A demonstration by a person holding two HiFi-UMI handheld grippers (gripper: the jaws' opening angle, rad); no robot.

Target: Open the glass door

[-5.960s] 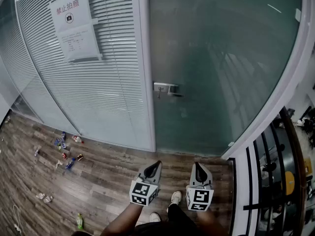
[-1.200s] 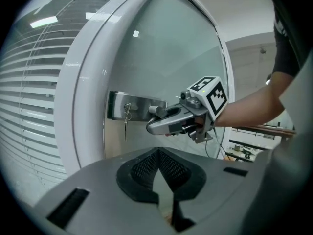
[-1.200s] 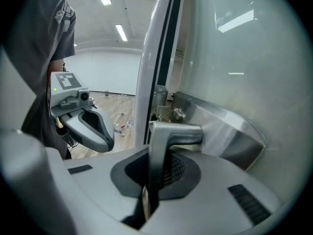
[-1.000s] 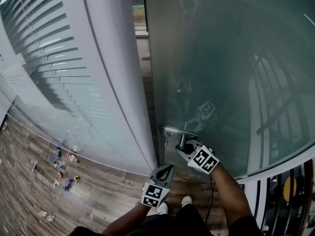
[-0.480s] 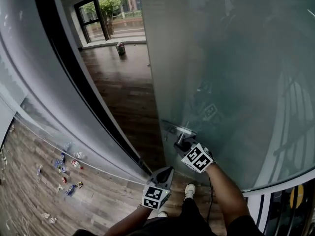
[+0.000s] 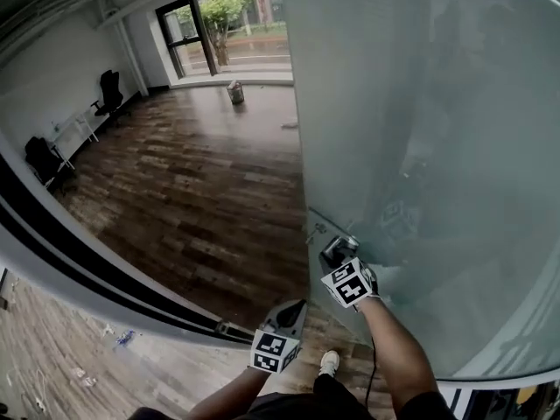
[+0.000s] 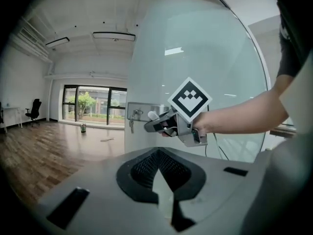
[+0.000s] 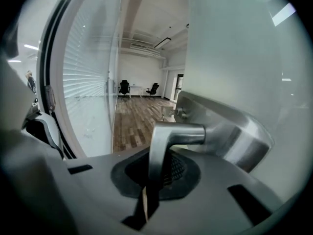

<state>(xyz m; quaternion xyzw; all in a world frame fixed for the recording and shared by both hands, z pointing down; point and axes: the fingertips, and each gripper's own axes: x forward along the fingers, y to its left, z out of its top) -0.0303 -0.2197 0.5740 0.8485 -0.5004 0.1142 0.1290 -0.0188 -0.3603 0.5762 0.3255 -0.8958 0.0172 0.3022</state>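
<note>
While your right hand-held gripper (image 6: 336, 254) clamped the handle (image 8: 161, 148) of the wide-open glass door (image 6: 420, 129), your left hand-held gripper (image 6: 300, 304) hung closed, empty; a release seemed due next.

Dark plank floor (image 6: 192, 182) runs to a bright far window (image 6: 229, 23), a black chair (image 6: 109, 91) beside the white wall (image 6: 52, 68).

You had no words, brands or numbers to read anywhere. The only printed marks were black-and-white square patterns on the cube (image 6: 273, 354) of your left tool (image 6: 299, 308) and the cube (image 6: 348, 284) of your right tool (image 6: 338, 254), with no letters or digits in them.
</note>
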